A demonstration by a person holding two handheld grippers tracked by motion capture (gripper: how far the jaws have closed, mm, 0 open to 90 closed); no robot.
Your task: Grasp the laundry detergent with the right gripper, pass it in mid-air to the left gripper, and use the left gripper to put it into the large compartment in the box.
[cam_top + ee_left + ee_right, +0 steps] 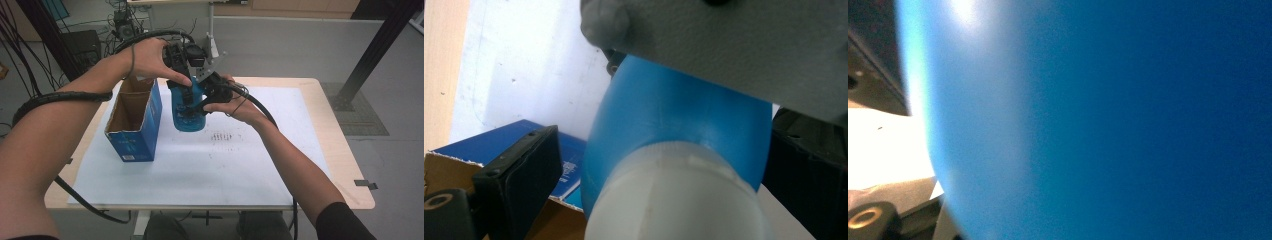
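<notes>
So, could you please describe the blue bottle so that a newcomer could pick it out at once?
On the white sheet that covers the table, look just right of the open blue box. The bottle is there, with the left gripper at its top and the right gripper against its side. Unlike the square box, it is round, with a white cap.

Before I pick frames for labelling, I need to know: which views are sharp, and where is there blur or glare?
High view: evenly lit and fairly sharp on the blue bottle and open box. Left gripper view: the bottle's white cap is soft, too close to focus. Right gripper view: the bottle wall is a blur, with a bright glare patch near its top left.
</notes>
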